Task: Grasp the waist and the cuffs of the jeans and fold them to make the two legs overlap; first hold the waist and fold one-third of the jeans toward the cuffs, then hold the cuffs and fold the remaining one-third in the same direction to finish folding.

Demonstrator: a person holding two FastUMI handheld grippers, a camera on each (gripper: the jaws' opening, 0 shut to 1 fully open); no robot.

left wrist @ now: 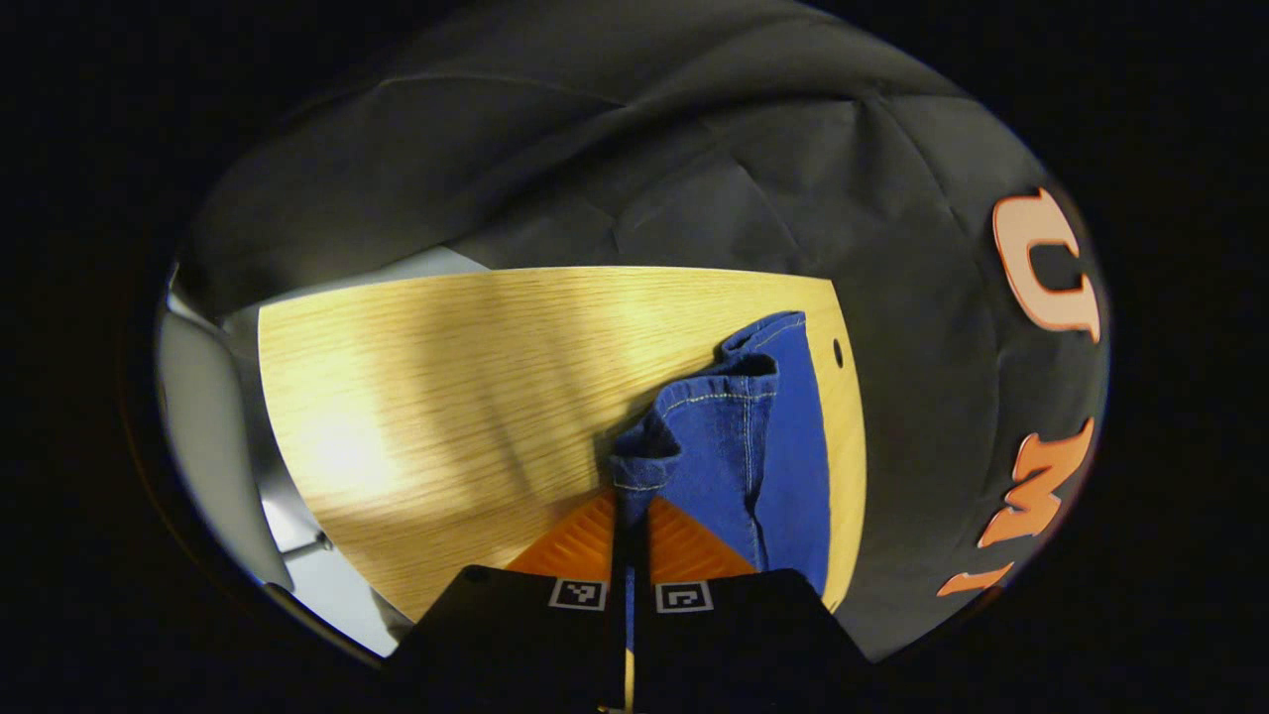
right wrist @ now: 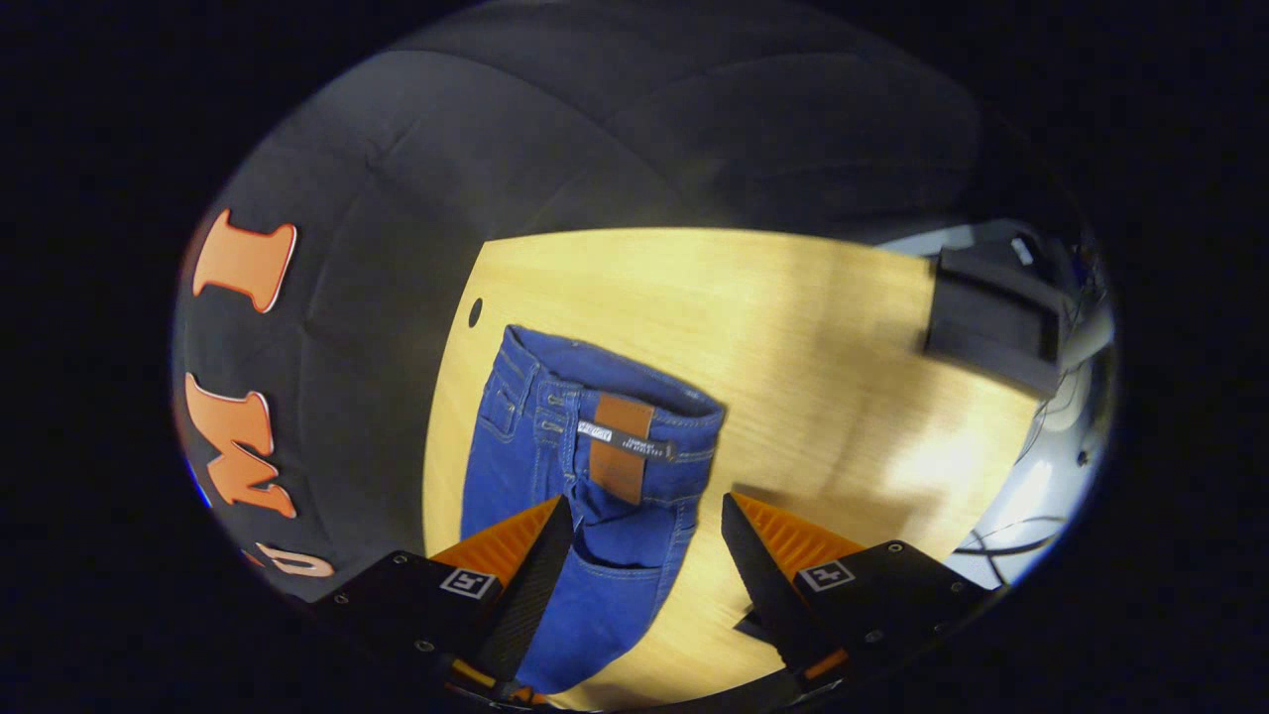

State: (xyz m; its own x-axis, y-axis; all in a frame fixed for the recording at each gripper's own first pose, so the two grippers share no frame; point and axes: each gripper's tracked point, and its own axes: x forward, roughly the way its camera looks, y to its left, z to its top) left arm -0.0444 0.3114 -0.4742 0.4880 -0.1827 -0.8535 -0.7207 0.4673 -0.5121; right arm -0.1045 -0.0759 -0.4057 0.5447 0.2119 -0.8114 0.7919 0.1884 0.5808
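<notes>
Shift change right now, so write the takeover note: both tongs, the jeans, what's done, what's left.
Left tongs: shut on the cuff end of the jeans, the hem bunched above the tips.
Right tongs: open, hanging over the waist of the jeans, not gripping.
Jeans: on the wooden table near its edge by the black cloth wall, waist with the leather patch facing up.
Done: legs look overlapped into one narrow strip, though I can't be sure.
Left: grip the waist, fold one-third toward the cuffs, then fold the cuff third over.
</notes>
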